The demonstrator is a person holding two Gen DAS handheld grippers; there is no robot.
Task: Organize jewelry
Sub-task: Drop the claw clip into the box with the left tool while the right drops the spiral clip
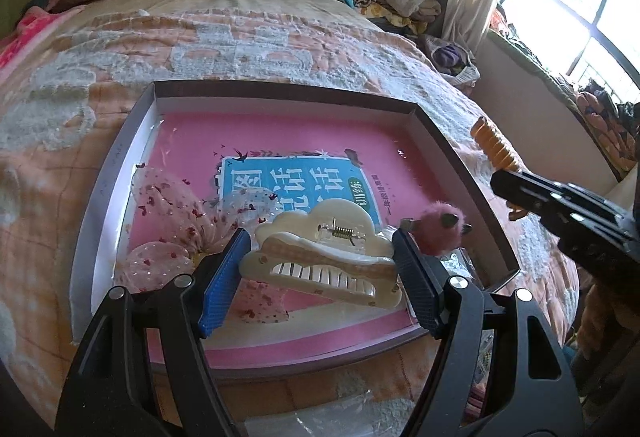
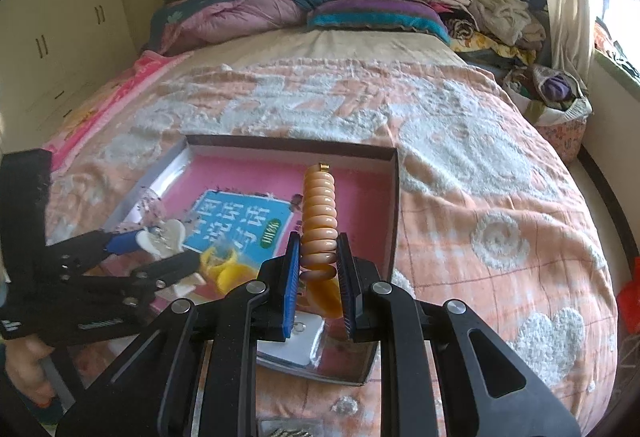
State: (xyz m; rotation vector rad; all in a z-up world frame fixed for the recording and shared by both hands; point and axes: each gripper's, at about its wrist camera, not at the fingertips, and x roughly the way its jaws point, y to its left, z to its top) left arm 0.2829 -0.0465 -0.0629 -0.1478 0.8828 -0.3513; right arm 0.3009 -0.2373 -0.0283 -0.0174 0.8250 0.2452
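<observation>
A shallow cardboard box [image 1: 456, 141] lies on a bed covered by an orange-and-white quilt [image 1: 120, 53]. A pink book with a blue title panel [image 1: 296, 181] covers the box floor.

The left gripper [image 1: 320, 269] hangs over the near half of the box with its blue-padded fingers [image 1: 222, 277] closed on the two ends of a cream claw hair clip [image 1: 324, 257]. The clip lies crosswise between the pads, its metal spring on top and its teeth facing the camera. Whether the clip touches the book cannot be told. Just left of it, in the box, lies a pink gauzy bow hair accessory [image 1: 168, 221] with dark red specks. Just right of the right-hand finger sits a fluffy pink pom-pom hair piece [image 1: 440, 229], near the box's right wall.

The right gripper [image 2: 319, 261] has its fingers [image 2: 292, 277] shut on an orange spiral hair tie [image 2: 320, 213]. The coil sticks out forward beyond the fingertips, with a small gold-coloured piece at its far end, above the right side of the box. In the right wrist view, a yellow object [image 2: 230, 273] lies in the near part of the box, too blurred to name. A person's hand [image 2: 24, 369] holds the left gripper's handle at the lower left.

Pillows and folded bedding [image 2: 248, 13] lie at the far end of the bed, and a pile of clothes [image 2: 480, 5] at the far right by the window.
</observation>
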